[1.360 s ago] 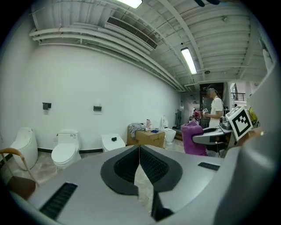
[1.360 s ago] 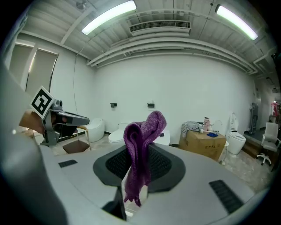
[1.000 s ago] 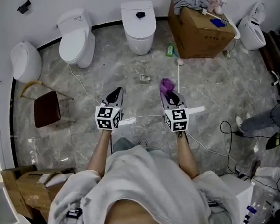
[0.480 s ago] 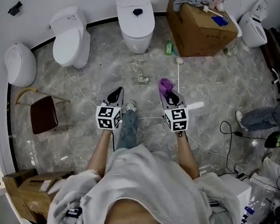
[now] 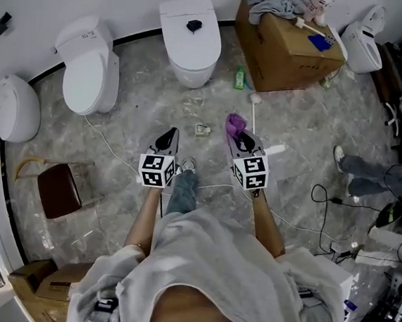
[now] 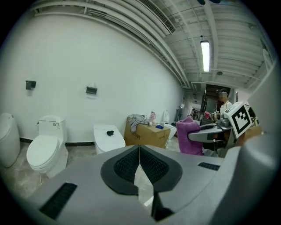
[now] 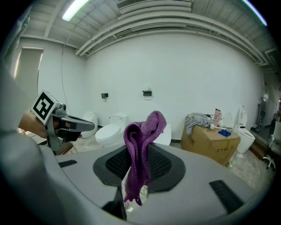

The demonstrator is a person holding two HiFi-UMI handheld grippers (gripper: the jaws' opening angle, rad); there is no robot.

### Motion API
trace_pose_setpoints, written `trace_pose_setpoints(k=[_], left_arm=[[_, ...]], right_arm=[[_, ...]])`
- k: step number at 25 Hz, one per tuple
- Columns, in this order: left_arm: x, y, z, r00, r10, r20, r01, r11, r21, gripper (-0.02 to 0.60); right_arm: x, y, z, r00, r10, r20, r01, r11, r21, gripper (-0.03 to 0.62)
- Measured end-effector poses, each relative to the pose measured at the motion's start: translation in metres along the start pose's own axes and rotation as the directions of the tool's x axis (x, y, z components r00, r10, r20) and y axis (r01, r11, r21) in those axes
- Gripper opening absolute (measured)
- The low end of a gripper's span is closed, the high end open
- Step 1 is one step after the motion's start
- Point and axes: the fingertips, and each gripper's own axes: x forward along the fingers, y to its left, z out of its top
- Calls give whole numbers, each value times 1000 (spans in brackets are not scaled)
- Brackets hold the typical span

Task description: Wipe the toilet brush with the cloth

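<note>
A white toilet brush lies on the grey marble floor, its head toward the cardboard box, just beyond my right gripper. My right gripper is shut on a purple cloth, which sticks up between the fingers and hangs down in the right gripper view as a folded purple cloth. My left gripper is held level beside it, shut with nothing in it; its pads meet along one line. Both grippers hover well above the floor.
Three toilets stand along the far wall: one straight ahead, another and a third to the left. A cardboard box with clothes, a green bottle, a brown stool, floor cables and a person's legs are around.
The person has stepped forward: toilets and box have shifted in the view and a leg and shoe now show between the grippers. Both grippers keep the same pose; the cloth stays held.
</note>
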Motion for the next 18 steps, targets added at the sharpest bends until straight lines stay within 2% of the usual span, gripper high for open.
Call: trace_pose_setpoints(k=[5, 9, 13, 18], left_arm=[[51, 54, 32, 1000, -11, -17, 10, 1000, -9, 23], [84, 84, 46, 999, -28, -31, 27, 999, -20, 21], [118, 95, 50, 997, -60, -56, 59, 998, -27, 23], [143, 99, 36, 992, -79, -95, 75, 996, -48, 21]], right_arm=[[70, -16, 43, 1000, -3, -6, 3, 1000, -5, 107], [106, -31, 63, 1000, -15, -18, 15, 1000, -13, 107], [132, -50, 66, 998, -40, -51, 40, 999, 2, 107], [149, -63, 53, 995, -39, -91, 41, 999, 22, 107]])
